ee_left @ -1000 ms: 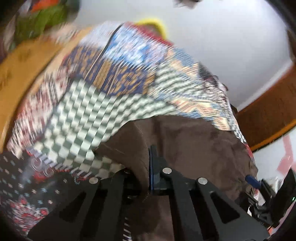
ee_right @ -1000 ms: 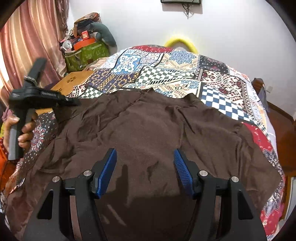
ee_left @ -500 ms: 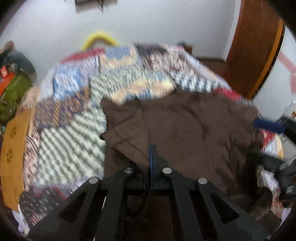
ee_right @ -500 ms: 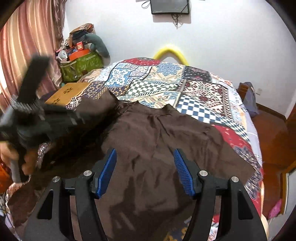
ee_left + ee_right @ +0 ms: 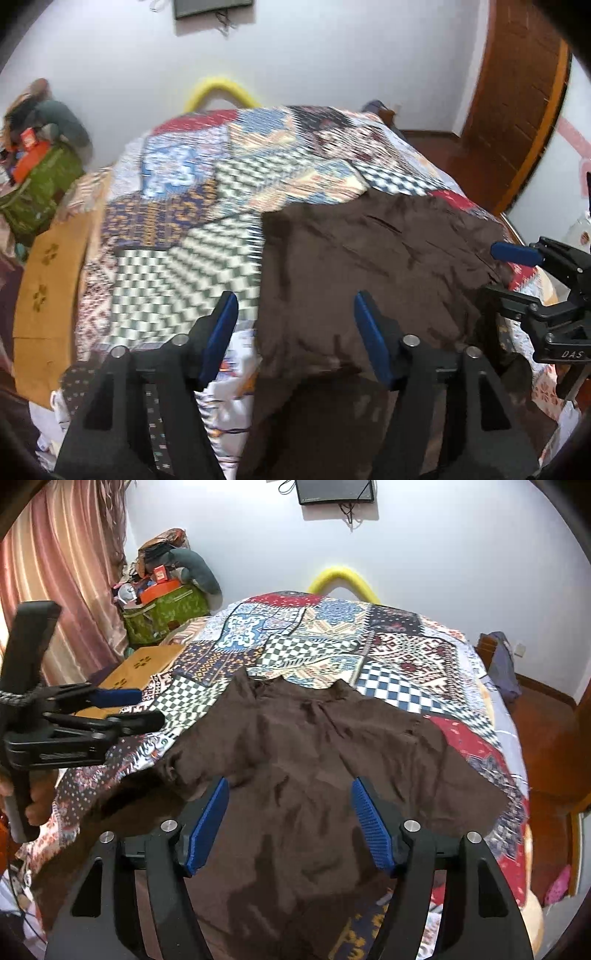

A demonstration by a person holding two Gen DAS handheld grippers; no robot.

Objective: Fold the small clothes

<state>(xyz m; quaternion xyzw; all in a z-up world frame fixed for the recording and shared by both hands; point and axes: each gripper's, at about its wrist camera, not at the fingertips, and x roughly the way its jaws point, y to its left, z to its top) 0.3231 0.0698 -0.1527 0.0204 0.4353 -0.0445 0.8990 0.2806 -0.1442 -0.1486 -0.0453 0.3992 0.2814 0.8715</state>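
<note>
A dark brown garment (image 5: pixel 325 760) lies on the patchwork bed cover (image 5: pixel 332 638), its left side folded over onto the middle. It also shows in the left wrist view (image 5: pixel 362 266). My left gripper (image 5: pixel 295 332) is open and empty above the garment's left edge; it also shows in the right wrist view (image 5: pixel 144 707), off the cloth to the left. My right gripper (image 5: pixel 291 819) is open and empty over the garment's near part; it also shows at the right of the left wrist view (image 5: pixel 517 273).
A green bag (image 5: pixel 162 609) piled with things stands by the pink curtain (image 5: pixel 62 572) at the back left. An orange cloth (image 5: pixel 48 280) lies at the bed's left edge. A wooden door (image 5: pixel 517 92) is at the right. A yellow arc (image 5: pixel 341 578) rises behind the bed.
My left gripper carried the garment's left side over to the right, then opened and let it go. The fold now lies on the garment. The right gripper stayed open.
</note>
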